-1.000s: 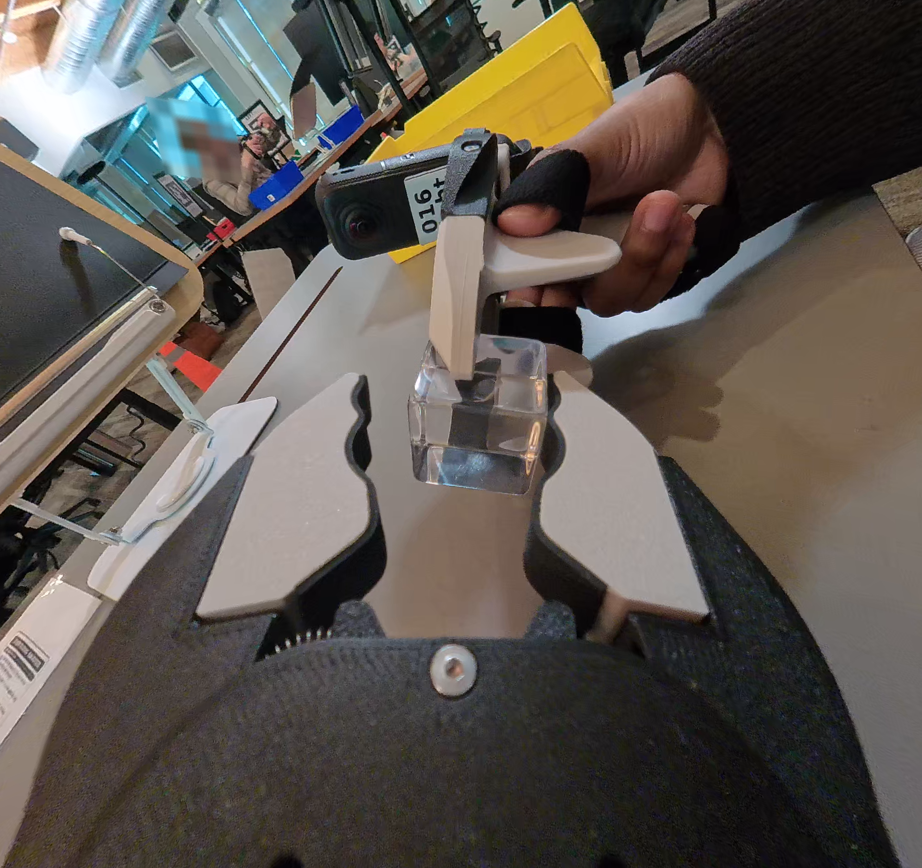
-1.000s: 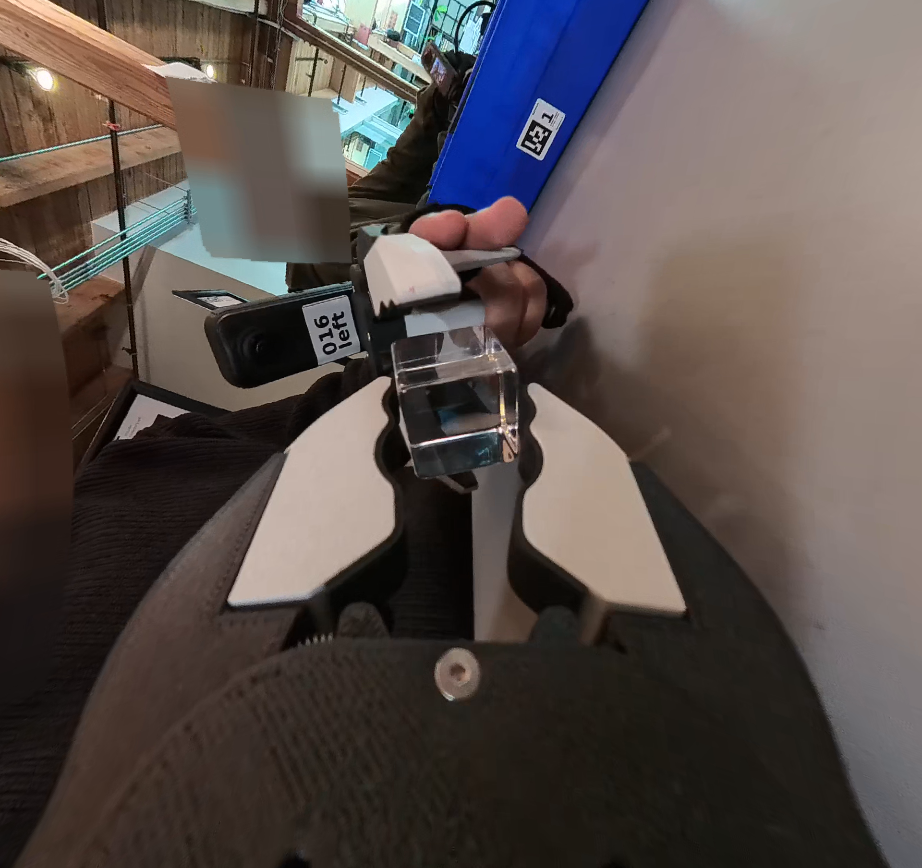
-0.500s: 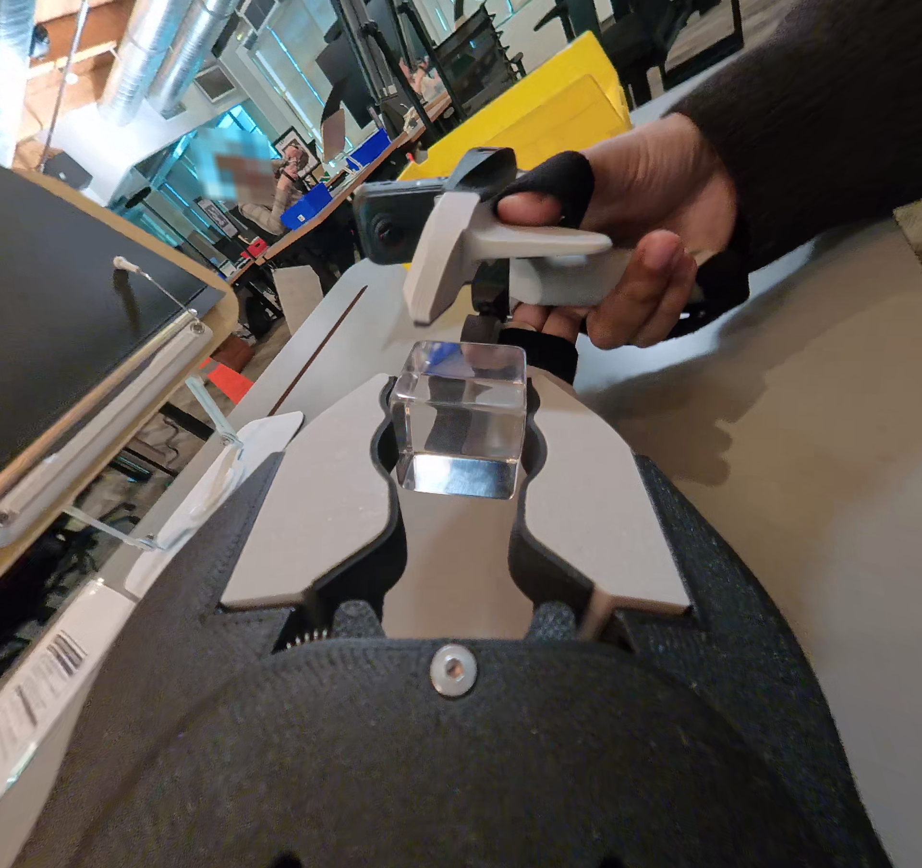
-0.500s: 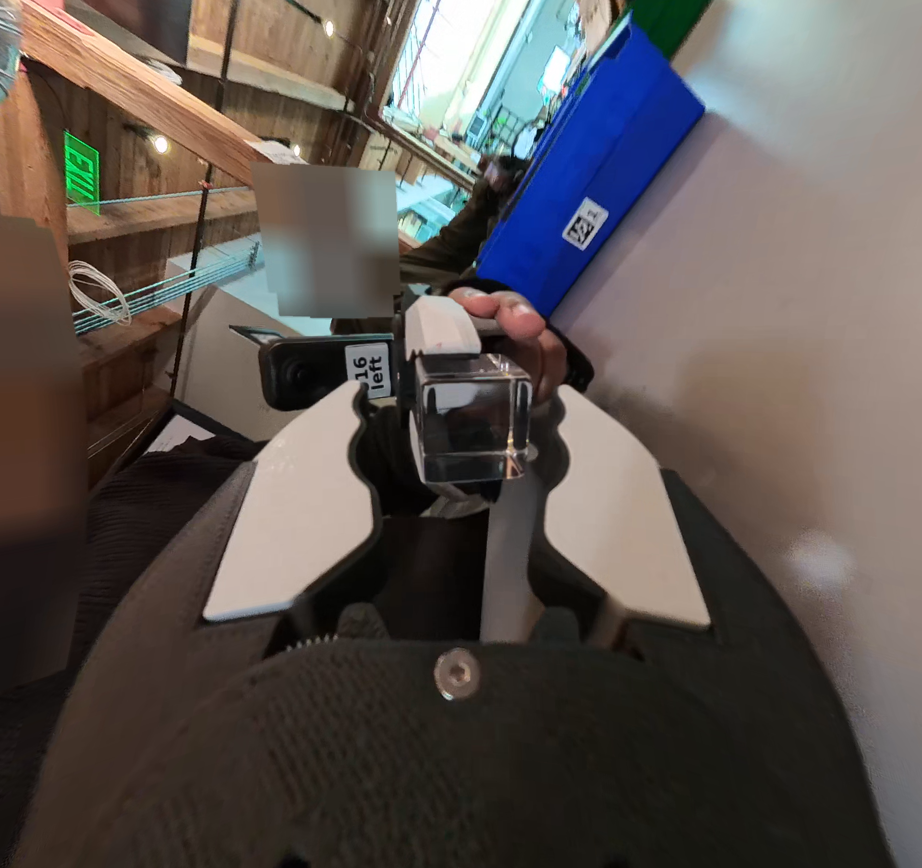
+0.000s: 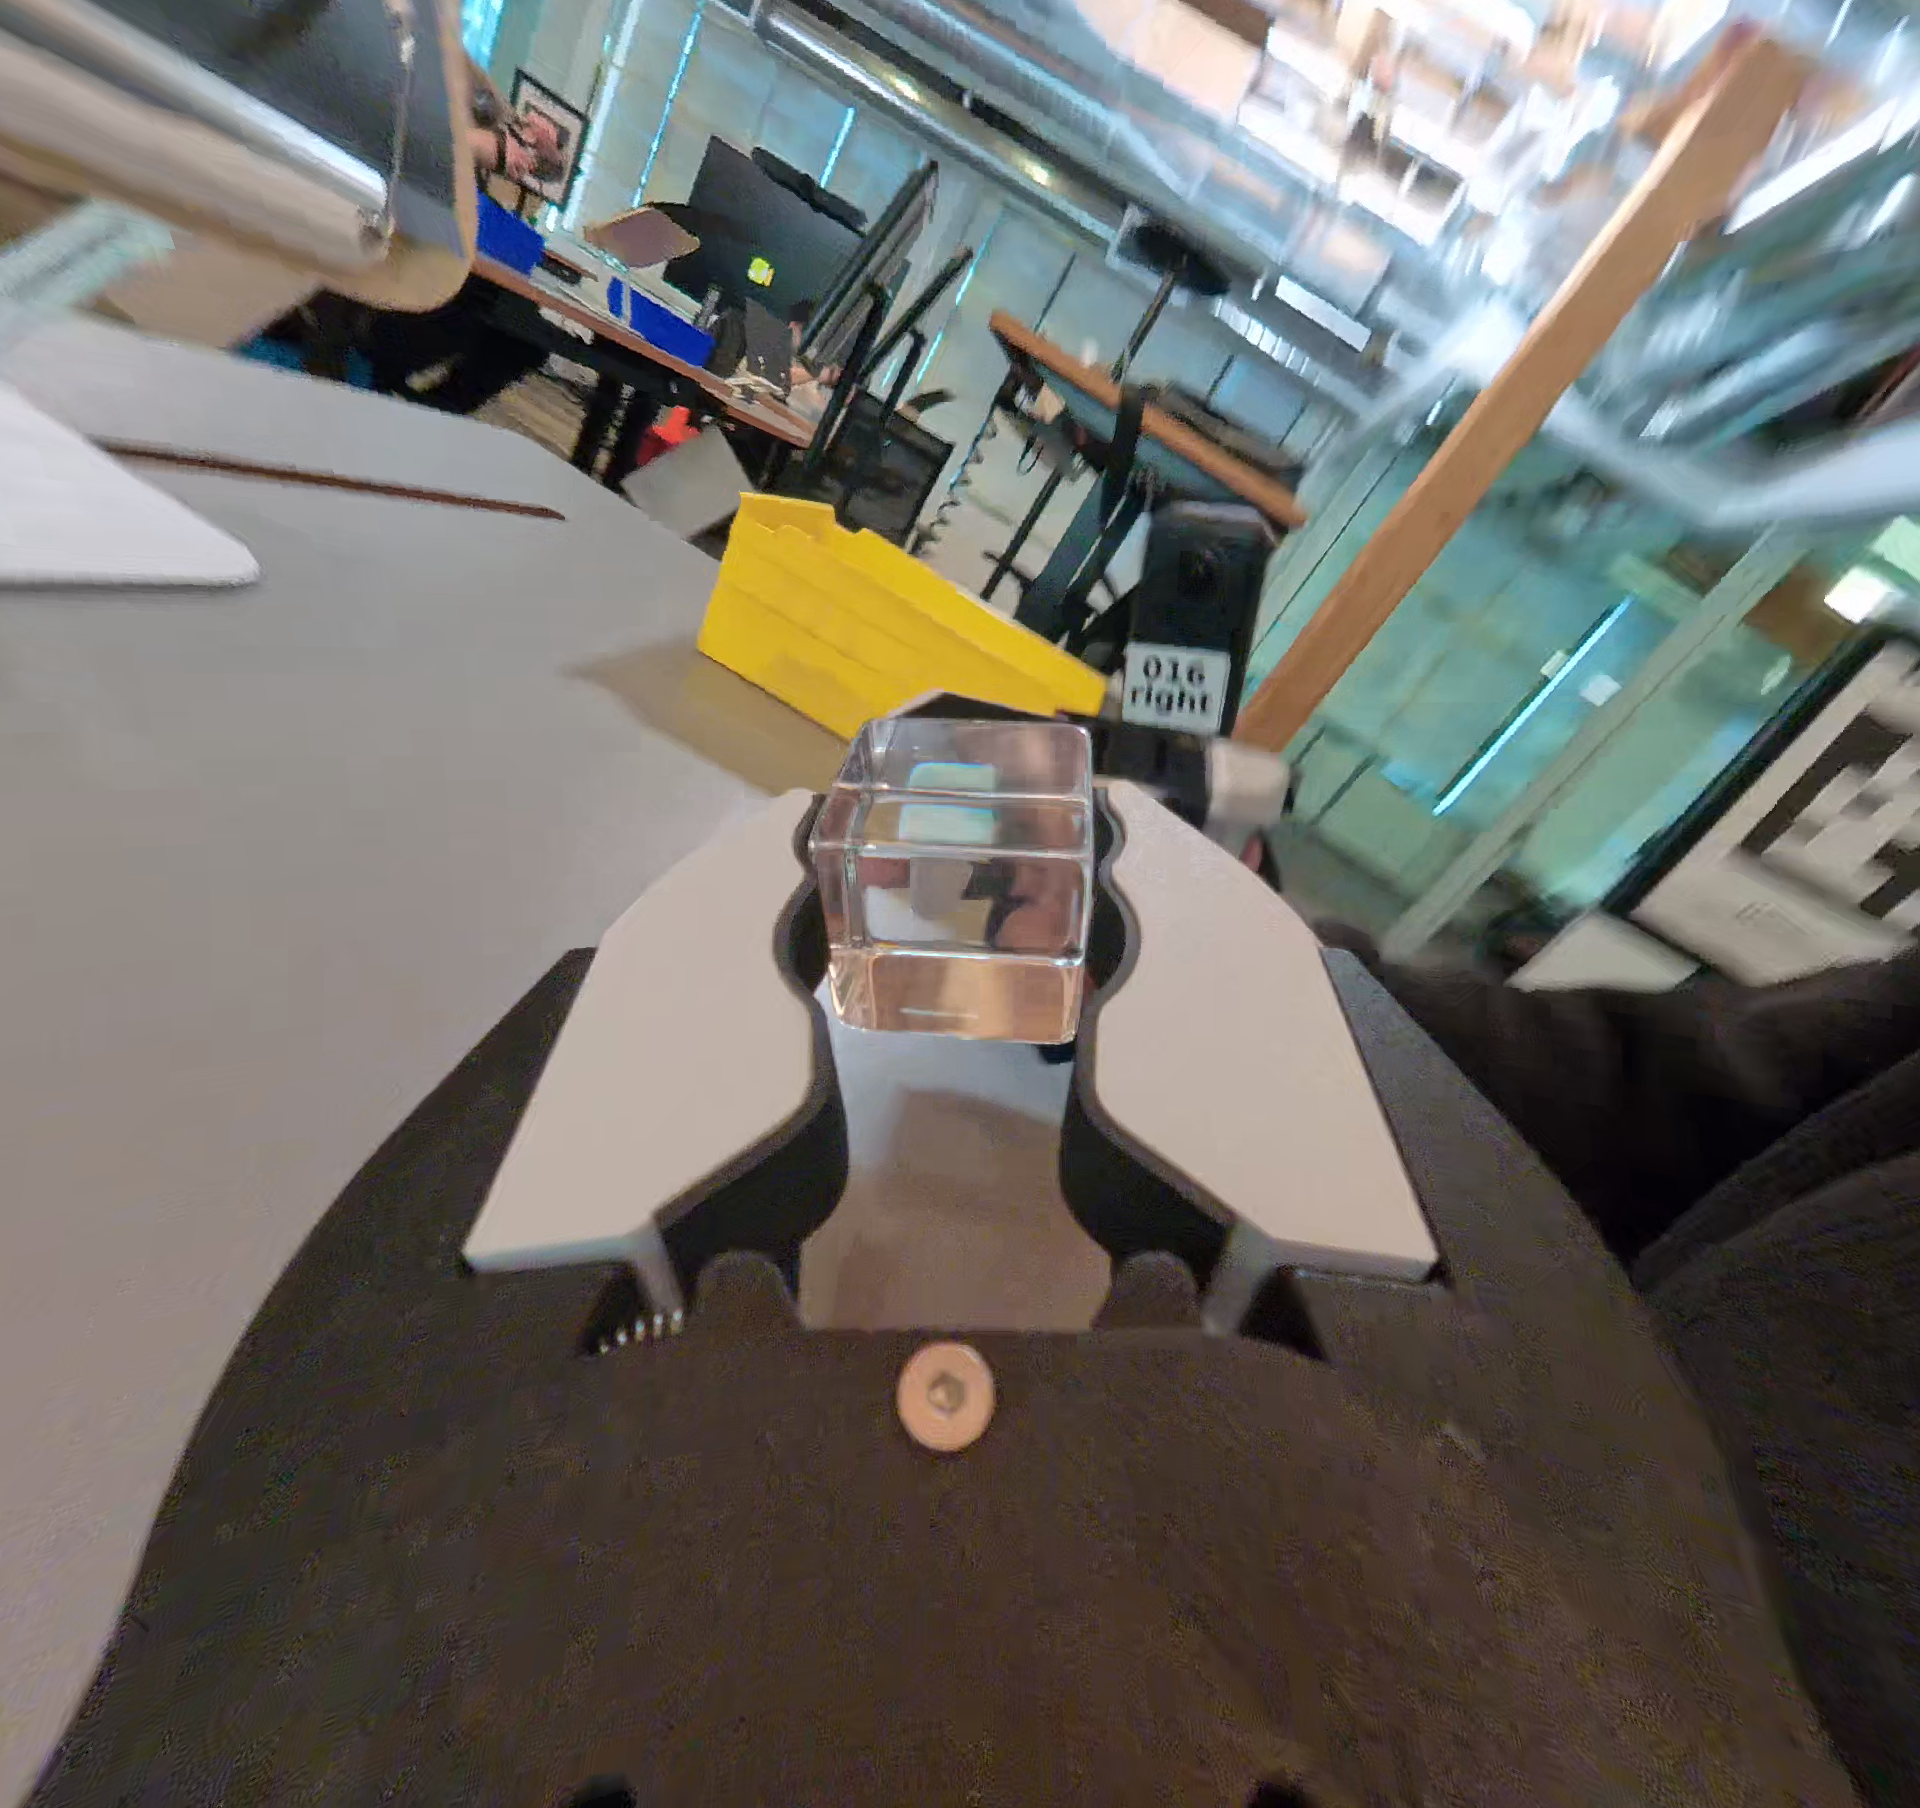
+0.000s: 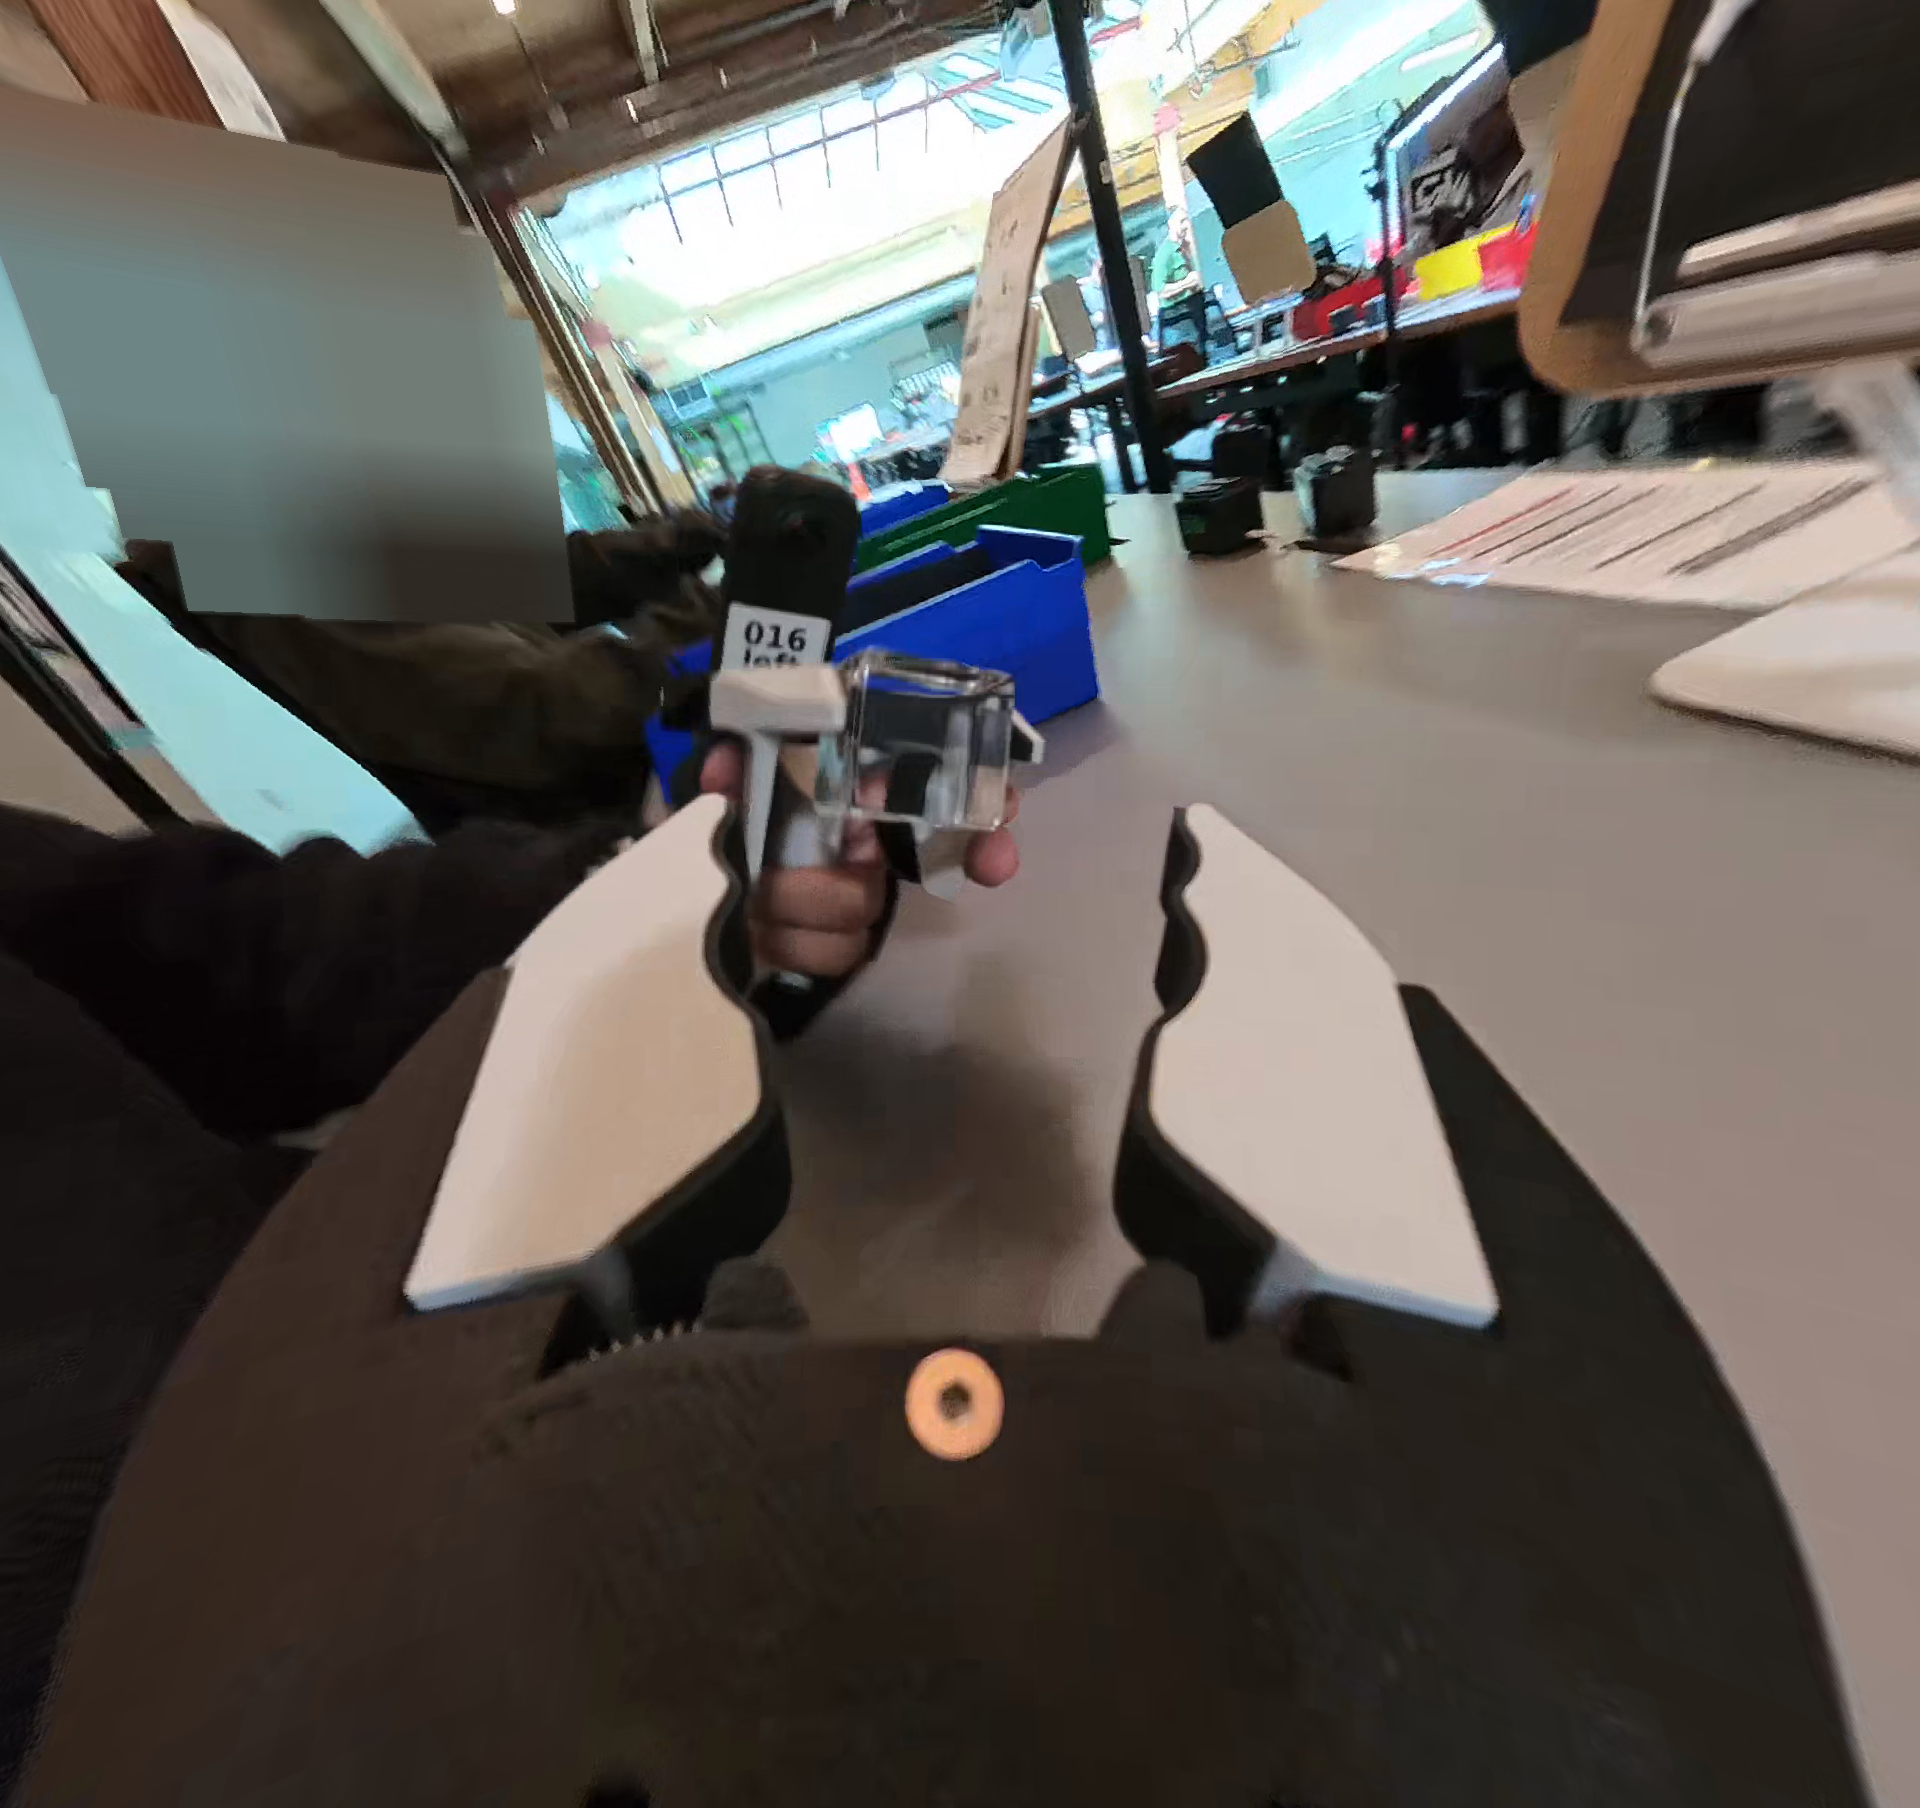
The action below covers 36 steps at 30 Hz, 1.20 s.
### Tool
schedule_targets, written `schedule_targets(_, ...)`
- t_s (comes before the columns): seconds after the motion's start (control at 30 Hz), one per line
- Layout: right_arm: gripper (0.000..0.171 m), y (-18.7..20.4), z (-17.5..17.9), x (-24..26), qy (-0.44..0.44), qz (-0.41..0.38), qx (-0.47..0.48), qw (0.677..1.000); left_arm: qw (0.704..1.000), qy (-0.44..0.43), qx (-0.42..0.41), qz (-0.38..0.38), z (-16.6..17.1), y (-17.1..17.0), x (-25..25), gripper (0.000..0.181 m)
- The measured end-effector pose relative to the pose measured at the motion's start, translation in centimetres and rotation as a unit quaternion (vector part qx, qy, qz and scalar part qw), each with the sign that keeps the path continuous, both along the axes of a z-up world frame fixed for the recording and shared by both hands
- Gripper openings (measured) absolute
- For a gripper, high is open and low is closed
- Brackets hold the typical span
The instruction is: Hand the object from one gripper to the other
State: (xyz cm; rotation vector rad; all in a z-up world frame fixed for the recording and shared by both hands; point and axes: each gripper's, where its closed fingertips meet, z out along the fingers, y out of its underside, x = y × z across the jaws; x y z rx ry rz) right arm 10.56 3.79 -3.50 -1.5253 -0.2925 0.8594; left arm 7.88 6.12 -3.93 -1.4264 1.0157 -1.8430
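Observation:
A clear cube sits clamped between the two white fingers of my left gripper, held in the air above the grey table. In the right wrist view the cube shows a short way ahead, in the left gripper held by a hand. My right gripper is open wide and empty, drawn back from the cube, with its jaws far apart. In the left wrist view the right gripper's body shows just behind the cube, partly hidden.
A yellow bin lies on the table beyond the cube. A blue bin and a green bin stand behind the left gripper. Papers, a white stand base and a raised board are at the right. Spacing between my two grippers at the tips: around 5 cm.
The left gripper closed on the cube while the right gripper still held it. The right gripper then opened, let go and drew back. Both views have swung level with the table.

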Motion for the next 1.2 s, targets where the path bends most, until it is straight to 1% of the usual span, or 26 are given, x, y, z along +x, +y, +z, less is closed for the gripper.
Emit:
schedule_targets(0.13,0.079,-0.1,-0.5,-0.9,-0.104,-0.019,0.049,0.993,0.987,-0.012,-0.158,-0.04,0.0,1.3,-0.4,0.047)
schedule_targets(0.2,0.078,-0.2,-0.8,-1.2,-0.138,-0.019,0.062,0.988,0.977,-0.004,-0.204,-0.063,-0.5,1.5,-0.4,0.047)
schedule_targets(0.27,0.077,-0.4,-1.0,-1.5,-0.164,-0.016,0.074,0.984,0.968,0.018,-0.229,-0.101,-1.1,0.8,-0.2,0.047)
schedule_targets(0.43,0.077,-0.9,-1.8,-2.6,-0.226,0.003,0.098,0.969,0.95,0.08,-0.232,-0.191,-2.6,-2.8,0.2,0.047)
schedule_targets(0.53,0.079,-1.3,-2.5,-3.6,-0.255,0.024,0.099,0.962,0.944,0.098,-0.225,-0.221,-2.8,-4.3,0.3,0.047)
schedule_targets(0.67,0.08,-1.6,-3.5,-4.5,-0.298,0.037,0.1,0.949,0.936,0.099,-0.231,-0.244,-2.6,-5.1,0.1,0.047)
schedule_targets(0.73,0.074,-1.6,-3.8,-4.9,-0.316,0.038,0.105,0.942,0.931,0.101,-0.237,-0.257,-2.6,-5.4,0.0,0.047)
schedule_targets(0.87,0.047,-2.0,-3.9,-5.4,-0.338,0.039,0.122,0.932,0.921,0.102,-0.244,-0.285,-2.5,-6.5,-0.2,0.047)
schedule_targets(1.0,0.046,-2.1,-3.4,-5.5,-0.343,0.034,0.126,0.93,0.914,0.086,-0.258,-0.301,-2.0,-6.8,-0.4,0.048)
schedule_targets(1.07,0.046,-1.9,-3.4,-5.2,-0.347,0.025,0.121,0.93,0.917,0.076,-0.262,-0.29,-1.8,-6.5,-0.2,0.049)
schedule_targets(1.2,0.046,-1.3,-3.4,-4.0,-0.354,0.0,0.101,0.93,0.938,0.078,-0.257,-0.219,-2.5,-4.3,0.5,0.081)
